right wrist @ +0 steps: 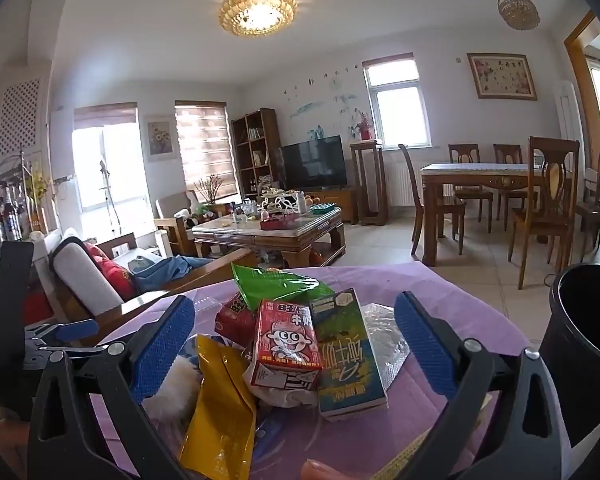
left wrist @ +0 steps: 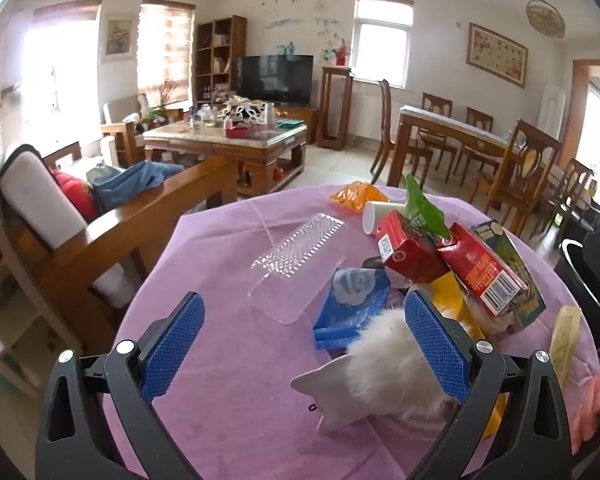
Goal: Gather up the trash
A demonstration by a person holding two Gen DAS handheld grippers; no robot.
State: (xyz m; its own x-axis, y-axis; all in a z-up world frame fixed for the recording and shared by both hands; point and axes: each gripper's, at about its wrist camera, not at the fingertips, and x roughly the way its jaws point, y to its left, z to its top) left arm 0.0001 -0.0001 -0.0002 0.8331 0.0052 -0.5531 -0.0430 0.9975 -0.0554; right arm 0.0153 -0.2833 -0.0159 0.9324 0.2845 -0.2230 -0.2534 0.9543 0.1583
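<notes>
Trash pile: a heap of cartons and wrappers lies on the purple tablecloth [left wrist: 228,248], ahead and to the right of the left gripper [left wrist: 304,344] and directly between the fingers of the right gripper [right wrist: 296,344].
Red cartons: one red carton [right wrist: 286,344] with a cartoon face sits on top of the heap, centred ahead of the right gripper; a second red carton [left wrist: 410,250] leans beside it, ahead-right of the left gripper.
Green carton: a green-and-blue carton [right wrist: 346,356] lies touching the cartoon carton, on its right.
Green wrapper: a green wrapper [right wrist: 276,284] sticks up behind the cartons, farther from the right gripper.
Yellow pouch: a yellow pouch [right wrist: 220,404] lies close in, toward the right gripper's left finger.
Clear tray: a clear plastic tray [left wrist: 300,266] lies flat, straight ahead of the left gripper.
Blue packet: a blue packet [left wrist: 352,300] lies just beyond the left gripper's fingertips, touching the tray.
Paper cup: a white cup [left wrist: 376,216] lies on its side, far ahead.
Furry item: a white fluffy thing [left wrist: 384,360] sits against the left gripper's right finger.
Left gripper: spread wide, holding nothing.
Right gripper: spread wide around the heap, gripping nothing.
Bin: a black bin [right wrist: 580,344] stands to the right of the right gripper, beside the table.
</notes>
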